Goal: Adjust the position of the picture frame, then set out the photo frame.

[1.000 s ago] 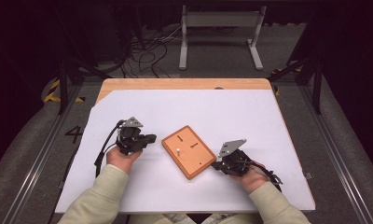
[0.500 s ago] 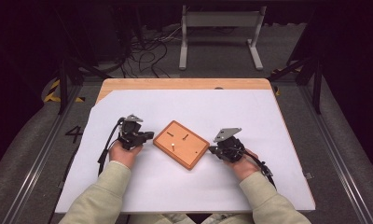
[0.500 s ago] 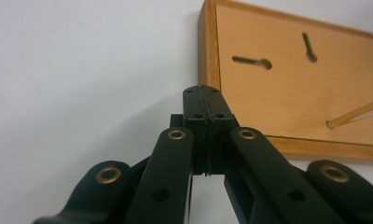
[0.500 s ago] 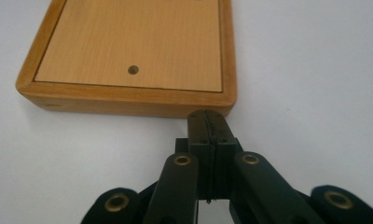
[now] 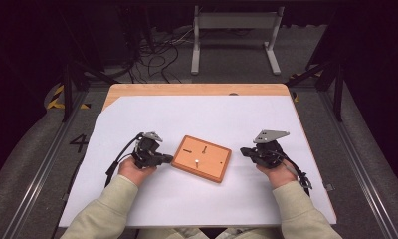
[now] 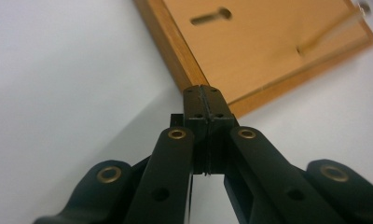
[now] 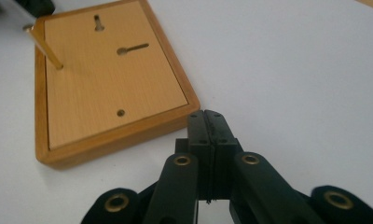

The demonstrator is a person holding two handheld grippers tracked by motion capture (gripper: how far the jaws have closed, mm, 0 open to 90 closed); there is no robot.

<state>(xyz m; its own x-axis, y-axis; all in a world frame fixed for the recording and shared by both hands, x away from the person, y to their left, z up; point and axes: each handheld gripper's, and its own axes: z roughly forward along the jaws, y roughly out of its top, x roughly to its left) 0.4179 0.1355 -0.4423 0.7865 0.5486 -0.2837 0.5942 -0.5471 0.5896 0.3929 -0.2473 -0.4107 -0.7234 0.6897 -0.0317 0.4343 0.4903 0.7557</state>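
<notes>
We see a table [image 5: 137,92] w/ a wooden top, most of it covered by a white sheet [image 5: 207,119]. Our forearms in pale sleeves [image 5: 105,209] come in from the bottom of the high view, one gripper per hand.

Mid-sheet, btwn the two grippers, lies a wooden board [image 5: 202,158], flat, turned a bit askew to the table edge. It has a raised darker rim and a lighter inner panel w/ two keyhole-type slots [image 7: 132,48] and a small round hole [image 7: 120,112]. A thin brass-coloured peg [image 7: 44,46] stands up from the panel, leaning in the right gripper view.

Left gripper [image 5: 166,159] sits at the board's left edge; in the left gripper view its tips are right at the rim near a corner, touching or just shy, we can't tell which. Jaws pressed together, nothing btwn them.

Right gripper [image 5: 243,150] is off the board's right side, near but apart from it. Jaws also fully closed, empty.
</notes>
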